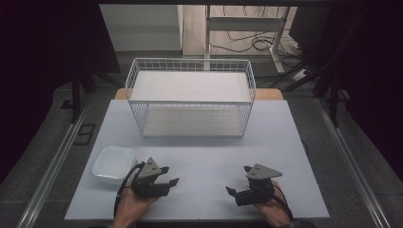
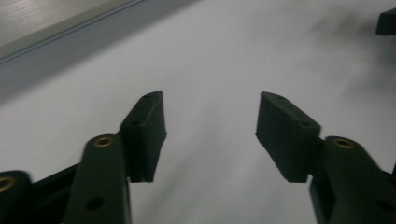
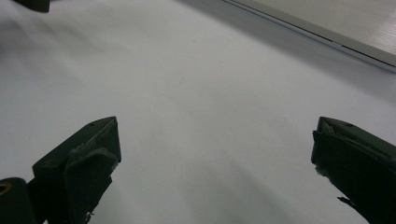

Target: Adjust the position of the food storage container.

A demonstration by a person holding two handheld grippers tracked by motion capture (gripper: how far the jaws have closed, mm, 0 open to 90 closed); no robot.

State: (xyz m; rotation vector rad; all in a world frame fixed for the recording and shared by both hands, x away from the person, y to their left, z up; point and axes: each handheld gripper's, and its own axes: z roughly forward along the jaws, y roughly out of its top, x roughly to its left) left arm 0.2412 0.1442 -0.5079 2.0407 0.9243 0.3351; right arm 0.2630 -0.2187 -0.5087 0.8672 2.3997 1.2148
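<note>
My left gripper [image 1: 170,175] rests low over the white table [image 1: 204,156] near its front edge, held in a hand, jaws apart and pointing right. In the left gripper view the left gripper [image 2: 210,100] is open with bare table between its pads. My right gripper [image 1: 237,179] sits at the front right, jaws spread and pointing left toward the other one. In the right gripper view the right gripper [image 3: 215,126] stands wide open, with nothing between its fingers.
A white wire two-tier basket rack [image 1: 190,97] stands at the back middle of the table. A shallow white plastic container [image 1: 113,163] lies front left, just beside the left gripper. Dark floor and metal rails flank the table.
</note>
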